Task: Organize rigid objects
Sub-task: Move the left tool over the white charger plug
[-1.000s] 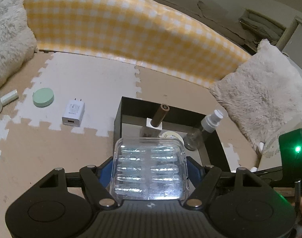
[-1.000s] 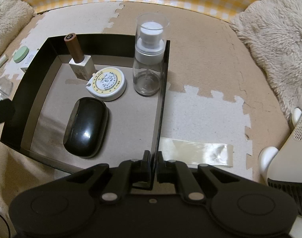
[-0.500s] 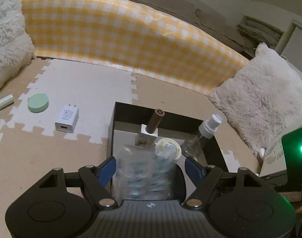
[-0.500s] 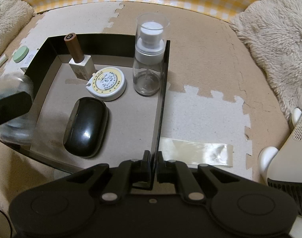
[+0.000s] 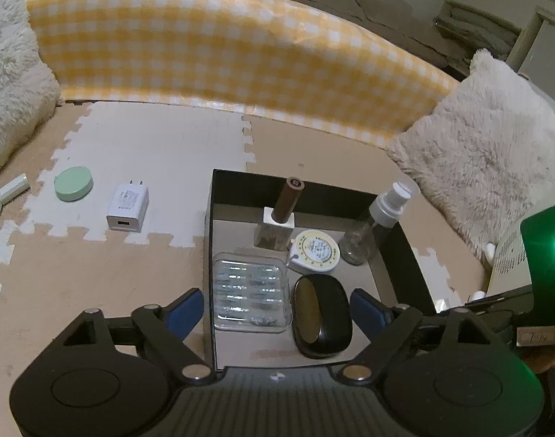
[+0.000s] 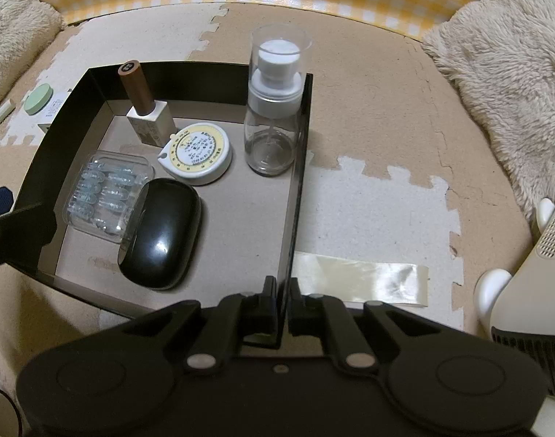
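Observation:
A black open box (image 5: 208,225) (image 6: 295,196) sits on the foam mat. Inside lie a clear plastic case (image 5: 250,293) (image 6: 106,195), a black mouse (image 5: 321,322) (image 6: 162,233), a round tape measure (image 5: 313,253) (image 6: 199,153), a clear spray bottle (image 5: 375,225) (image 6: 273,109) and a brown-capped bottle (image 5: 281,218) (image 6: 146,105). My left gripper (image 5: 275,311) is open and empty above the case. My right gripper (image 6: 282,291) is shut on the box's right wall.
On the mat left of the box lie a white charger (image 5: 128,205), a green round disc (image 5: 74,184) and a white stick (image 5: 7,193). Fluffy pillows (image 5: 485,153) and a yellow checked barrier (image 5: 222,54) ring the mat. A tape strip (image 6: 361,284) lies right of the box.
My left gripper carried the clear case over the box, opened and let it go; the case now lies inside beside the mouse. The right gripper has not moved.

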`<move>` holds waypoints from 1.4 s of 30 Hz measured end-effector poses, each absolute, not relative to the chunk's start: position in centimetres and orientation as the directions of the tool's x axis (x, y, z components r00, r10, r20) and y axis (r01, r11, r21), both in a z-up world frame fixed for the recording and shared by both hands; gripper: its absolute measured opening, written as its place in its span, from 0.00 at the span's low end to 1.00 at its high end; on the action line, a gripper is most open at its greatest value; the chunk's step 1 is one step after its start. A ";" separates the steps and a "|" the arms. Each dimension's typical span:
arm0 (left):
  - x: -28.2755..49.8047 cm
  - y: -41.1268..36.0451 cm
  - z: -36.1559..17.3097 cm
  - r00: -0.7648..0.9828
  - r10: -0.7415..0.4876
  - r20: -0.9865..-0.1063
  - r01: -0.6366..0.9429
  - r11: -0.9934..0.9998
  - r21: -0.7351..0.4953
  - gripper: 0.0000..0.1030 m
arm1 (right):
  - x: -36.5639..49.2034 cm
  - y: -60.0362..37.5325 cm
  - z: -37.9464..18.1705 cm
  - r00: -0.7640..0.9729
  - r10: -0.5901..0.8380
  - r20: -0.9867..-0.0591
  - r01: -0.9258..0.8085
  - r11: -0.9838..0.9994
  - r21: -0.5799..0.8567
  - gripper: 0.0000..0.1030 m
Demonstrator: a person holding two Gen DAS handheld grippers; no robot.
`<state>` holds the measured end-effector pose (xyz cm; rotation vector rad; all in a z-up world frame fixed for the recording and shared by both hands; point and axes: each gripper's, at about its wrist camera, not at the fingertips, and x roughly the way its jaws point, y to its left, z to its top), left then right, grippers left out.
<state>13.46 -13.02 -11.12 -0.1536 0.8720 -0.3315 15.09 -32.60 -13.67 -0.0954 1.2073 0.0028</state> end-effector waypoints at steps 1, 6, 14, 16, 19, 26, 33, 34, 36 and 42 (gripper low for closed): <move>13.5 -13.1 -11.1 0.595 -0.343 -0.727 0.222 0.939 -0.261 0.88 | 15.1 -32.6 -13.7 0.356 -0.049 -0.933 -0.053 0.996 -0.072 0.06; 13.4 -13.2 -11.0 0.590 -0.328 -0.738 0.222 0.944 -0.242 0.95 | 15.1 -32.6 -13.7 0.356 -0.049 -0.933 -0.053 0.996 -0.073 0.06; 13.4 -13.4 -11.1 0.583 -0.310 -0.751 0.231 0.949 -0.213 1.00 | 15.1 -32.6 -13.7 0.356 -0.049 -0.933 -0.053 0.996 -0.073 0.06; 13.3 -13.4 -11.2 0.581 -0.305 -0.755 0.230 0.951 -0.206 1.00 | 15.1 -32.6 -13.7 0.356 -0.049 -0.933 -0.053 0.996 -0.072 0.06; 13.2 -13.1 -11.0 0.581 -0.304 -0.756 0.233 0.951 -0.203 1.00 | 15.1 -32.6 -13.7 0.356 -0.049 -0.933 -0.053 0.996 -0.072 0.06; 13.6 -11.7 -9.5 0.610 -0.296 -0.735 0.225 0.954 -0.197 1.00 | 15.1 -32.6 -13.7 0.356 -0.049 -0.933 -0.053 0.996 -0.073 0.06; 14.5 -9.4 -7.2 0.660 -0.275 -0.699 0.202 0.961 -0.188 1.00 | 15.1 -32.6 -13.7 0.356 -0.050 -0.933 -0.053 0.996 -0.073 0.06; 14.7 -8.9 -6.9 0.667 -0.267 -0.696 0.191 0.964 -0.187 1.00 | 15.1 -32.6 -13.7 0.356 -0.050 -0.933 -0.053 0.996 -0.073 0.06; 15.2 -8.0 -6.5 0.680 -0.247 -0.690 0.170 0.969 -0.179 1.00 | 15.1 -32.6 -13.7 0.356 -0.049 -0.933 -0.053 0.996 -0.073 0.06; 16.4 -5.4 -6.2 0.708 -0.171 -0.685 0.101 0.985 -0.142 1.00 | 15.1 -32.6 -13.7 0.356 -0.049 -0.933 -0.052 0.996 -0.073 0.06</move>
